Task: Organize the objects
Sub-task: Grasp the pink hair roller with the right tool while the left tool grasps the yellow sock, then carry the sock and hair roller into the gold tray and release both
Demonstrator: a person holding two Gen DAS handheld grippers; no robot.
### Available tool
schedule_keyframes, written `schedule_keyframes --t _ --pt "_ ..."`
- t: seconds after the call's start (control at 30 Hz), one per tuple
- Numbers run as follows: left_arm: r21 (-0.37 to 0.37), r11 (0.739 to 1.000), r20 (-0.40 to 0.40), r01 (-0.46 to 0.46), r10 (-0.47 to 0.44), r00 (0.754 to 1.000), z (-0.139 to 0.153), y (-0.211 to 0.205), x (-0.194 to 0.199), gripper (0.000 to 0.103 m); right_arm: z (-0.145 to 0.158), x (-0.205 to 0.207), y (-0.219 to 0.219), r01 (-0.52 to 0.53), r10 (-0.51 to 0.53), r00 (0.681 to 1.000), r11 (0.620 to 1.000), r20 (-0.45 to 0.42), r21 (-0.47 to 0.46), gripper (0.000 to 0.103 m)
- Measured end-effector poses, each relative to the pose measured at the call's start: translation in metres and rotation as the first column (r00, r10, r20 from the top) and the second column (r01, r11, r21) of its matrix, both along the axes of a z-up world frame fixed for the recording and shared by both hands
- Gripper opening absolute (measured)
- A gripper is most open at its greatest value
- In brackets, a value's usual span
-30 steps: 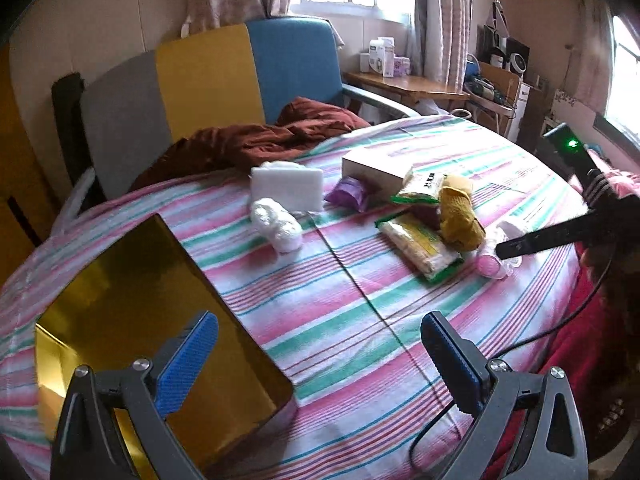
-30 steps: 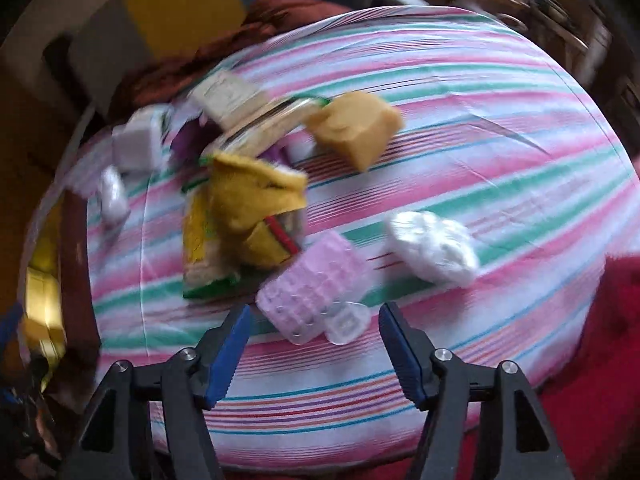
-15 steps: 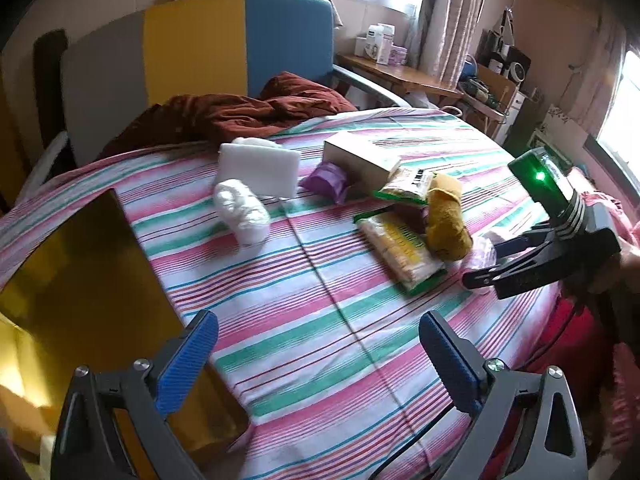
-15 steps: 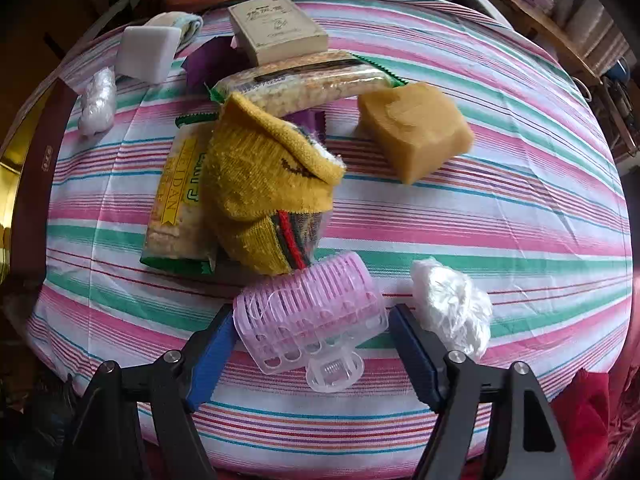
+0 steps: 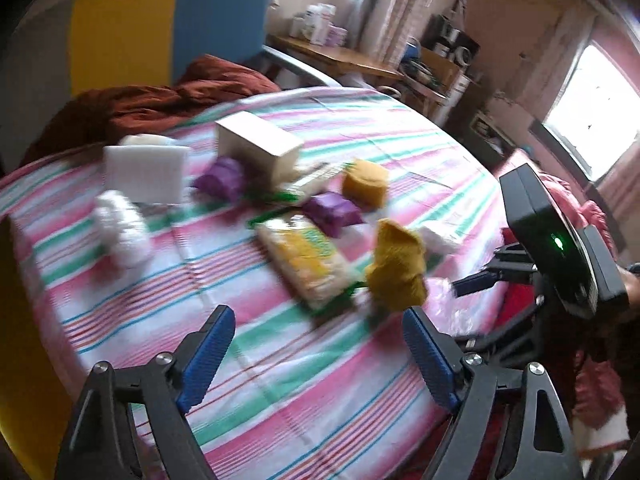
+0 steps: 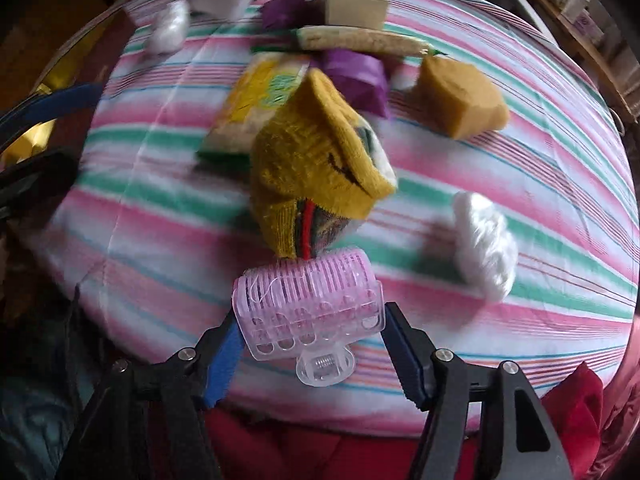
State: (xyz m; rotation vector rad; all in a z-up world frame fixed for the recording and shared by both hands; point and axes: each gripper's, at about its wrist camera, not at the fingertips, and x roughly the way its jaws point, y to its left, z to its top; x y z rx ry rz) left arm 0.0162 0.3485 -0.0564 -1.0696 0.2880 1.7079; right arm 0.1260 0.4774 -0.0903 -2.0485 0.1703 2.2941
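I am holding my right gripper (image 6: 310,356) around a pink plastic hair roller with a clear clip (image 6: 308,300). Its blue pads (image 6: 404,356) are closing on the two ends of the roller and pressing them, so the roller is held. The roller is sitting near the edge of the round table with the pink, green and white striped cloth (image 6: 540,184). It is touching the bottom of a yellow knitted sock (image 6: 316,160), which is standing up in a bunch right behind it.

My left gripper (image 5: 316,354) is hanging over a bare part of the striped cloth. Its jaws are wide apart and closing, and nothing is between them.

A white crinkly plastic wad (image 6: 484,240) is lying to the right of the sock. A tan sponge block (image 6: 460,96) is sitting farther back. A yellow and green snack packet (image 5: 308,260) is lying flat just beside the sock. A purple wrapped packet (image 5: 332,210) is resting behind it. A cream cardboard box (image 5: 260,148) and a white foam block (image 5: 146,174) are at the far side of the table. A dark red blanket (image 5: 152,100) is piled behind the table.
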Motion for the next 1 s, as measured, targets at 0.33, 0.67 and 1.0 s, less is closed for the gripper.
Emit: schedule_keyframes --t 0.33,0.67,1.0 --pt "-0.01 0.992 0.067 0.13 -0.129 0.989 -0.017 0.051 0.017 0.085 0.005 0.017 -0.01 -0.05 0.049 0.999 0.998 -0.022 -0.03 0.067" --pt "-0.032 0.988 0.136 0.153 -0.147 0.98 -0.042 0.062 0.022 0.036 0.008 0.022 -0.005 -0.029 0.028 0.999 0.999 -0.028 -0.022 0.067" --pt "0.029 1.0 0.118 0.007 -0.01 0.993 -0.02 0.005 -0.003 0.03 0.017 0.031 0.009 0.049 -0.049 0.997 0.999 -0.066 -0.009 0.067"
